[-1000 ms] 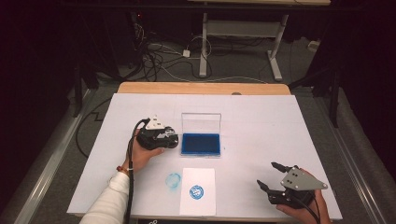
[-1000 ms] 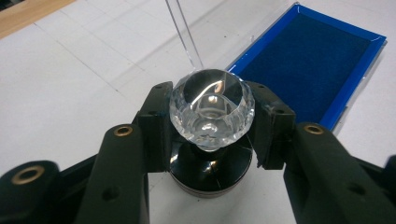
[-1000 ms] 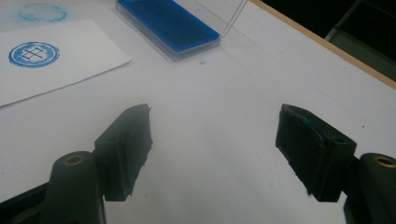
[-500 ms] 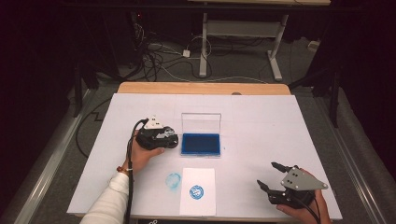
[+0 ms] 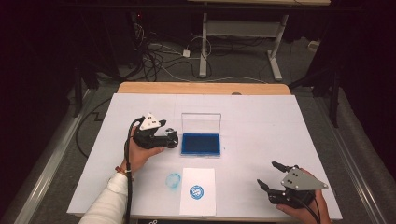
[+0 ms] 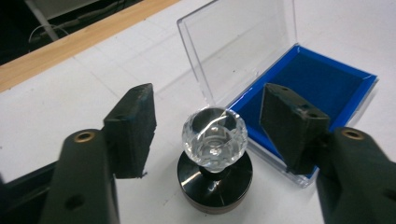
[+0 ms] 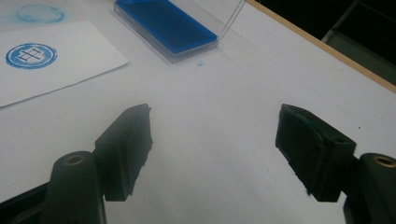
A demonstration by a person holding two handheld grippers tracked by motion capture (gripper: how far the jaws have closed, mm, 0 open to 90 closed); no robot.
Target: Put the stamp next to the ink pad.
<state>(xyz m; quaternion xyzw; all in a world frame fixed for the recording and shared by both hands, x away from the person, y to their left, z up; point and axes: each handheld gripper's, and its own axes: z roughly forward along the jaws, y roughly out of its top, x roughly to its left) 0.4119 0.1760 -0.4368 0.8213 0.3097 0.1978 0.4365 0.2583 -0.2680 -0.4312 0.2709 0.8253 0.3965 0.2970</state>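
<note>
Faceted clear-knobbed stamp [image 6: 214, 158] stands between spread left gripper [image 6: 208, 121] jaws.

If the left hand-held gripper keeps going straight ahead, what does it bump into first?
Probably the stamp with the clear knob, sitting between its open jaws; just beyond stands the blue ink pad case.

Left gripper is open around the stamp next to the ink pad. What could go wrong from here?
1. The stamp's knob is faceted clear plastic, so the pads may slip on it or tip it.
2. The stamp stands right beside the ink pad and its raised lid; the far jaw could knock the case.
3. A blue smear already marks the table; more ink could soil the printed paper.
</note>
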